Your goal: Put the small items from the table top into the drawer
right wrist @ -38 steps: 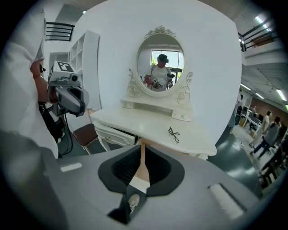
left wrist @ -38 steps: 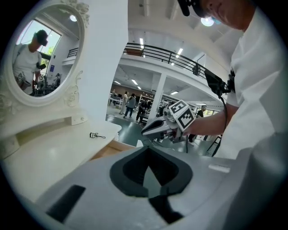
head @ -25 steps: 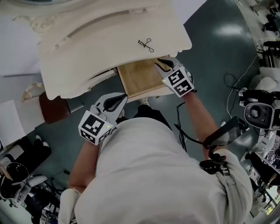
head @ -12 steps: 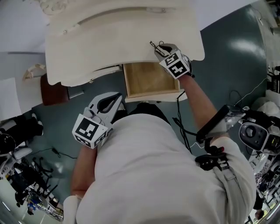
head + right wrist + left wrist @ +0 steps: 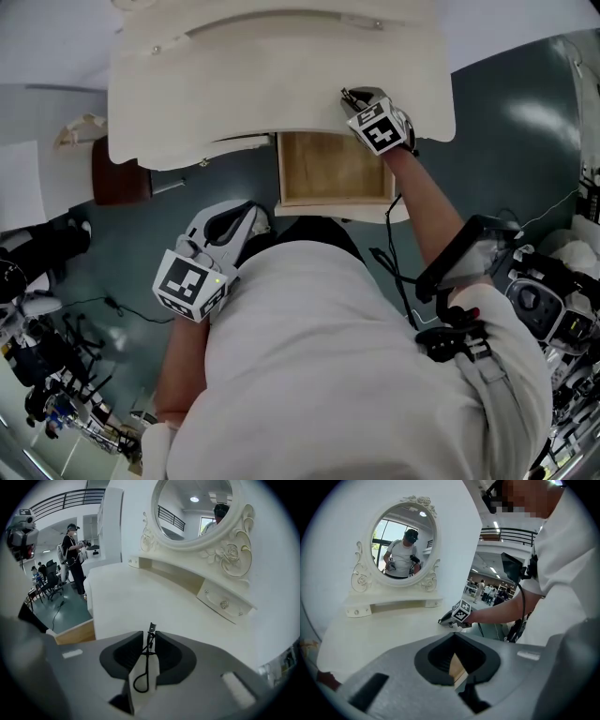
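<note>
Main risk: the small black wire item [image 5: 148, 653] is very thin, and the right gripper [image 5: 354, 98] holds it only along its stem, so it could swivel or slide out of the pads during the lift and drop to the table top [image 5: 272, 84] or the floor instead of the drawer [image 5: 333, 169]. The jaws are drawn in to a narrow slit with the item standing between them, its looped end towards the camera and its clip end poking out past the tips. I judge this to be a pinch, though a light one. Second risk: the gripper sits close to the table's front edge, directly above the open drawer. A quick pull back could knock the gripper on that edge and shake the item loose. Pose: the right forearm [image 5: 422, 206] is stretched forward over the drawer, with the gripper low on the table top and pointing towards the mirror [image 5: 194, 508]. The left gripper [image 5: 454, 660] hangs back near the person's body, below table height and well apart from the drawer. Its jaws are nearly together and hold nothing; a sliver of the drawer's wood shows through the gap. The drawer stands open and looks empty.
</note>
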